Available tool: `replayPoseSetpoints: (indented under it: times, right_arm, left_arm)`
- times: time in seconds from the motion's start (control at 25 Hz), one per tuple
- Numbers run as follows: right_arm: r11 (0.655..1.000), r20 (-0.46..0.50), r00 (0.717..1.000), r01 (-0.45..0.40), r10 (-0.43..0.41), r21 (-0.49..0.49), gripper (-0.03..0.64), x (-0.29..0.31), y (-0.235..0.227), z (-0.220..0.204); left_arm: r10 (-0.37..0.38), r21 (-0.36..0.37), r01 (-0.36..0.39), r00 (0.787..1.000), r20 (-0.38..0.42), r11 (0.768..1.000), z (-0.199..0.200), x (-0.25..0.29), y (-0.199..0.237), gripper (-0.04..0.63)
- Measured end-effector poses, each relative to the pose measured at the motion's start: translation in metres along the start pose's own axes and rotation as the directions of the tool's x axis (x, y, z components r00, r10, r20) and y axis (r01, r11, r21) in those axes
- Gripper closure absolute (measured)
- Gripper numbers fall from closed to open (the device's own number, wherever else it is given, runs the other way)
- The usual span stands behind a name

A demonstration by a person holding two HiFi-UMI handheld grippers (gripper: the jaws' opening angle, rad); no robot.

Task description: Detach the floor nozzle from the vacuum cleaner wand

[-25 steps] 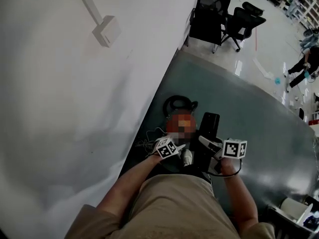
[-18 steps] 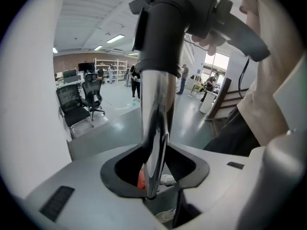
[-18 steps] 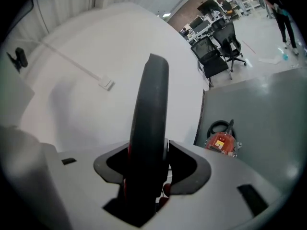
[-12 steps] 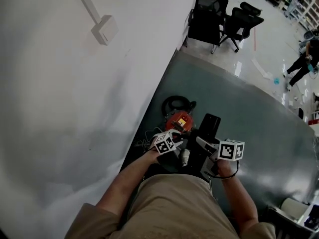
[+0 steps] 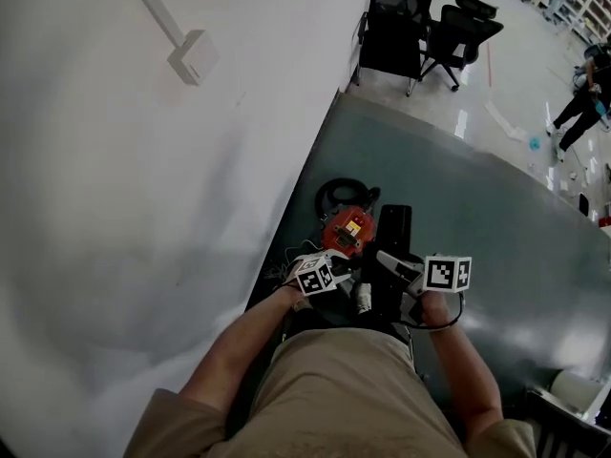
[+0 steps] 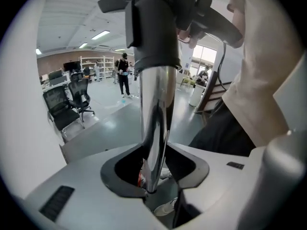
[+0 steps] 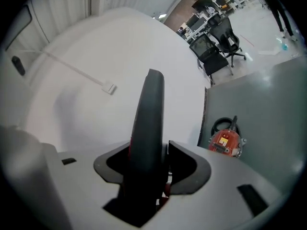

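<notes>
The black floor nozzle point(image 5: 394, 229) stands on end in front of my knees. My right gripper point(image 5: 391, 265) is shut on it, and in the right gripper view the tapering black nozzle point(image 7: 148, 123) fills the gap between the jaws of that gripper point(image 7: 146, 171). In the left gripper view the chrome wand point(image 6: 156, 109) runs up into a black collar point(image 6: 153, 32), and my left gripper point(image 6: 153, 176) is shut on the tube. In the head view the left gripper point(image 5: 344, 273) sits just left of the right one, the two close together.
A red vacuum body point(image 5: 348, 229) with a coiled black hose point(image 5: 336, 197) lies on the dark floor mat point(image 5: 458, 198) beyond the grippers. The white wall point(image 5: 143, 208) runs along the left, with cables point(image 5: 277, 265) at its foot. Black office chairs point(image 5: 420, 27) stand farther off, and a person point(image 5: 582, 103) at far right.
The left gripper has shifted a little and rolled slightly on the wand. The right gripper has stayed nearly still. Both grips are unchanged.
</notes>
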State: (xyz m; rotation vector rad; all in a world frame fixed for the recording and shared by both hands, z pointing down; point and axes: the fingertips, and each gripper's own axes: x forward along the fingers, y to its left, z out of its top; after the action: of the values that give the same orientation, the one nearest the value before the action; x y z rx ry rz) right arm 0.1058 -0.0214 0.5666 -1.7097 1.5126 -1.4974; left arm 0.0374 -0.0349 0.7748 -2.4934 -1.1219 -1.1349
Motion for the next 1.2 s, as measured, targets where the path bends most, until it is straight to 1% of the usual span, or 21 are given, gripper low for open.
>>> replayPoseSetpoints:
  times: [0.08,0.12,0.16,0.24,0.28,0.32,0.44,0.48,0.6,0.64,0.68,0.76,0.84,0.88,0.92,0.96,1.0,1.08,1.12,1.16,1.2]
  right_arm:
    - [0.998,-0.019,0.999,0.029,-0.03,-0.05,0.393,0.001,0.002,-0.009]
    - [0.997,-0.03,0.999,0.037,-0.04,-0.066,0.393,0.0,0.004,-0.014]
    - [0.998,-0.037,0.999,0.034,-0.036,-0.06,0.393,-0.001,0.005,-0.017]
    - [1.0,-0.032,0.999,0.002,-0.002,-0.008,0.393,-0.002,0.003,-0.01]
    - [1.0,-0.027,1.0,-0.007,0.007,0.006,0.393,-0.002,0.003,-0.005]
    - [1.0,-0.025,1.0,0.0,0.0,-0.005,0.393,-0.001,0.003,-0.002]
    - [0.992,-0.042,0.997,0.062,-0.068,-0.112,0.393,-0.002,0.008,-0.014]
    - [0.99,-0.045,0.996,0.066,-0.072,-0.121,0.393,-0.003,0.009,-0.016]
    - [0.999,0.008,1.0,0.021,-0.021,-0.044,0.393,-0.009,0.008,0.007]
    - [0.999,0.042,0.999,0.011,-0.01,-0.034,0.393,-0.015,0.011,0.021]
    - [0.999,0.072,0.997,0.006,-0.003,-0.045,0.393,-0.023,0.019,0.033]
    - [0.996,0.106,0.994,-0.023,0.032,-0.089,0.393,-0.037,0.04,0.048]
    - [0.992,0.112,0.991,-0.06,0.073,-0.115,0.393,-0.043,0.054,0.05]
    - [0.991,0.111,0.991,-0.066,0.079,-0.115,0.393,-0.044,0.054,0.049]
    - [0.993,0.11,0.991,-0.066,0.077,-0.103,0.393,-0.043,0.051,0.046]
    - [0.995,0.109,0.991,-0.065,0.073,-0.078,0.393,-0.04,0.048,0.042]
    - [0.997,0.108,0.992,-0.065,0.07,-0.052,0.393,-0.036,0.046,0.038]
    - [0.998,0.106,0.992,-0.066,0.068,-0.025,0.393,-0.03,0.045,0.029]
    - [0.998,0.105,0.992,-0.069,0.07,-0.015,0.393,-0.028,0.045,0.025]
    - [0.997,0.105,0.992,-0.074,0.074,-0.006,0.393,-0.027,0.045,0.022]
    - [0.997,0.106,0.991,-0.079,0.078,-0.004,0.393,-0.027,0.046,0.021]
  left_arm:
    - [0.034,-0.039,-0.033,0.999,0.009,0.999,-0.003,-0.002,0.005,0.443]
    - [0.039,-0.042,-0.038,0.999,0.01,0.998,-0.004,-0.003,0.004,0.443]
    - [0.029,-0.023,-0.029,1.0,0.005,0.999,-0.005,-0.004,0.0,0.443]
    - [-0.007,0.058,0.009,1.0,-0.028,0.998,-0.005,-0.002,-0.011,0.443]
    - [-0.016,0.084,0.019,0.999,-0.043,0.996,-0.005,-0.001,-0.012,0.445]
    - [-0.014,0.081,0.018,0.999,-0.046,0.997,-0.005,-0.001,-0.01,0.446]
    - [0.005,0.006,-0.005,1.0,-0.011,1.0,-0.007,-0.006,-0.001,0.448]
    - [-0.002,0.012,0.002,1.0,-0.01,1.0,-0.008,-0.008,-0.004,0.448]
    - [-0.038,0.089,0.044,0.997,-0.061,0.995,-0.014,-0.006,-0.017,0.448]
    - [-0.03,0.079,0.035,0.998,-0.063,0.996,-0.018,-0.007,-0.015,0.448]
    - [-0.008,0.043,0.01,0.999,-0.052,0.999,-0.023,-0.01,-0.01,0.449]
    - [0.057,-0.058,-0.058,0.998,-0.022,0.997,-0.035,-0.021,0.008,0.448]
    - [0.133,-0.144,-0.133,0.991,-0.008,0.981,-0.048,-0.033,0.029,0.448]
    - [0.176,-0.191,-0.174,0.984,-0.009,0.966,-0.054,-0.039,0.04,0.448]
    - [0.221,-0.252,-0.218,0.975,-0.015,0.943,-0.062,-0.046,0.051,0.448]
    - [0.268,-0.332,-0.26,0.963,-0.023,0.907,-0.07,-0.055,0.061,0.448]
    - [0.316,-0.421,-0.299,0.948,-0.029,0.856,-0.08,-0.065,0.072,0.448]
    - [0.417,-0.585,-0.363,0.908,-0.047,0.725,-0.106,-0.086,0.092,0.448]
    - [0.46,-0.646,-0.385,0.886,-0.06,0.658,-0.12,-0.097,0.1,0.446]
    - [0.494,-0.694,-0.399,0.867,-0.072,0.599,-0.133,-0.106,0.106,0.445]
    - [0.52,-0.732,-0.406,0.85,-0.083,0.547,-0.145,-0.115,0.11,0.445]
